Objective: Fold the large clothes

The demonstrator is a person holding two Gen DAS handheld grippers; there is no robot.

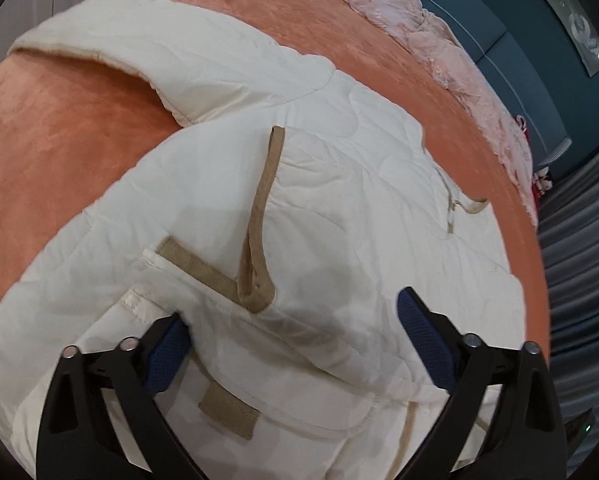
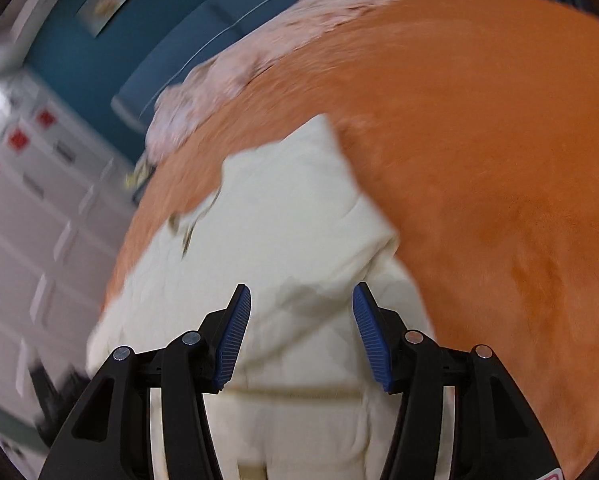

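A cream quilted jacket [image 1: 339,184] with tan trim lies spread on an orange bedspread [image 1: 59,140]. One sleeve [image 1: 147,48] stretches out to the far left. A tan strap [image 1: 259,224] and tan patches lie on the near part. My left gripper [image 1: 295,320] is open, just above a folded flap of the jacket, with its left pad touching the cloth. In the right wrist view the jacket [image 2: 283,216] lies below my right gripper [image 2: 301,300], which is open and empty over the cloth. That view is blurred.
A pink ruffled cloth [image 1: 439,52] lies along the bed's far edge, before a dark blue headboard [image 1: 511,48]. Grey curtains [image 1: 579,240] hang at the right. In the right wrist view white drawers [image 2: 31,200] stand at the left beyond the orange bedspread [image 2: 499,140].
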